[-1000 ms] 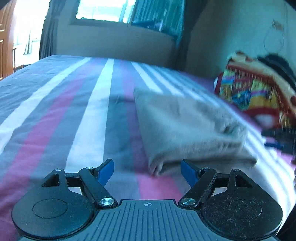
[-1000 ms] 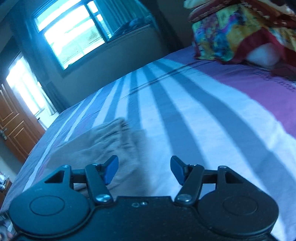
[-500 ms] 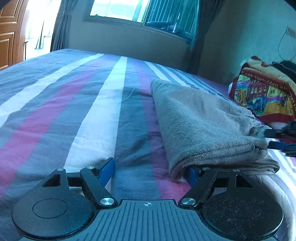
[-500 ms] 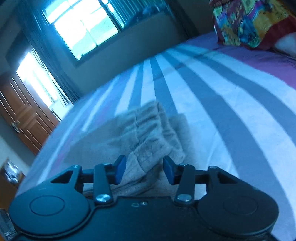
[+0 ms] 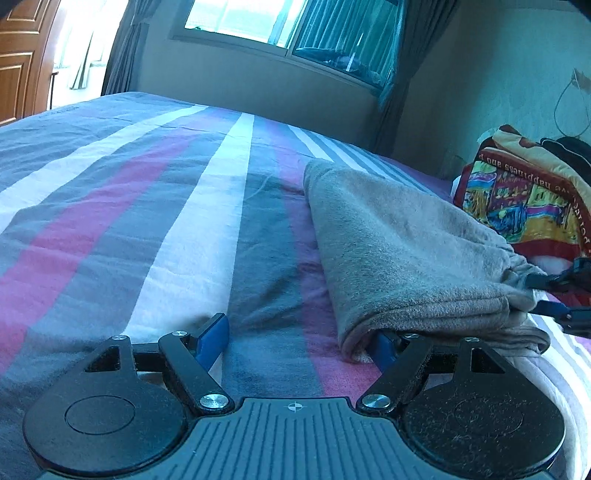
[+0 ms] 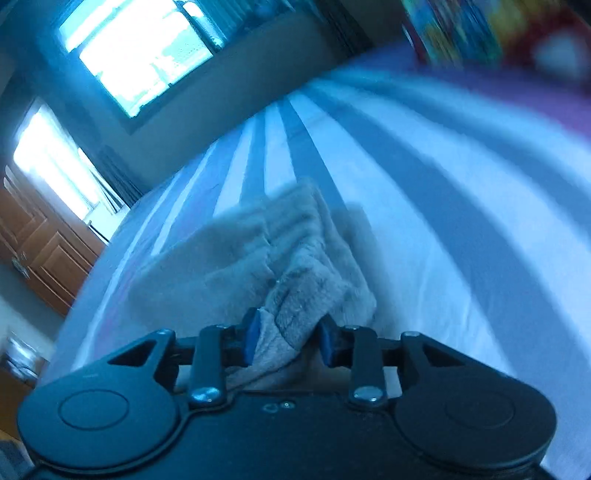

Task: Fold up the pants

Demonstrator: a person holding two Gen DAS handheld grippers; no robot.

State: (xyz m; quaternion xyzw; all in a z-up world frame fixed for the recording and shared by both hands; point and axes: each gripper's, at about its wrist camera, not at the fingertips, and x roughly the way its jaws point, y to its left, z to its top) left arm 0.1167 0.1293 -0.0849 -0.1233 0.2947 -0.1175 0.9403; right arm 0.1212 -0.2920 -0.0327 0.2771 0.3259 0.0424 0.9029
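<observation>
The folded grey pants (image 5: 399, 251) lie on the striped bed (image 5: 147, 229). My left gripper (image 5: 295, 336) is open at the near left corner of the pants; its right finger sits under the fabric edge, its left finger on bare sheet. In the right wrist view my right gripper (image 6: 290, 341) is shut on the bunched waistband end of the pants (image 6: 295, 295). The right gripper also shows in the left wrist view (image 5: 554, 295), at the far right end of the pants.
A colourful blanket pile (image 5: 524, 199) lies at the right end of the bed by the wall. A window (image 5: 280, 22) and curtains are behind the bed, a wooden door (image 5: 22, 55) at the left.
My right gripper moved in over the waistband and closed on it. My left gripper moved up to the pants' near corner, its right finger sliding under the edge.
</observation>
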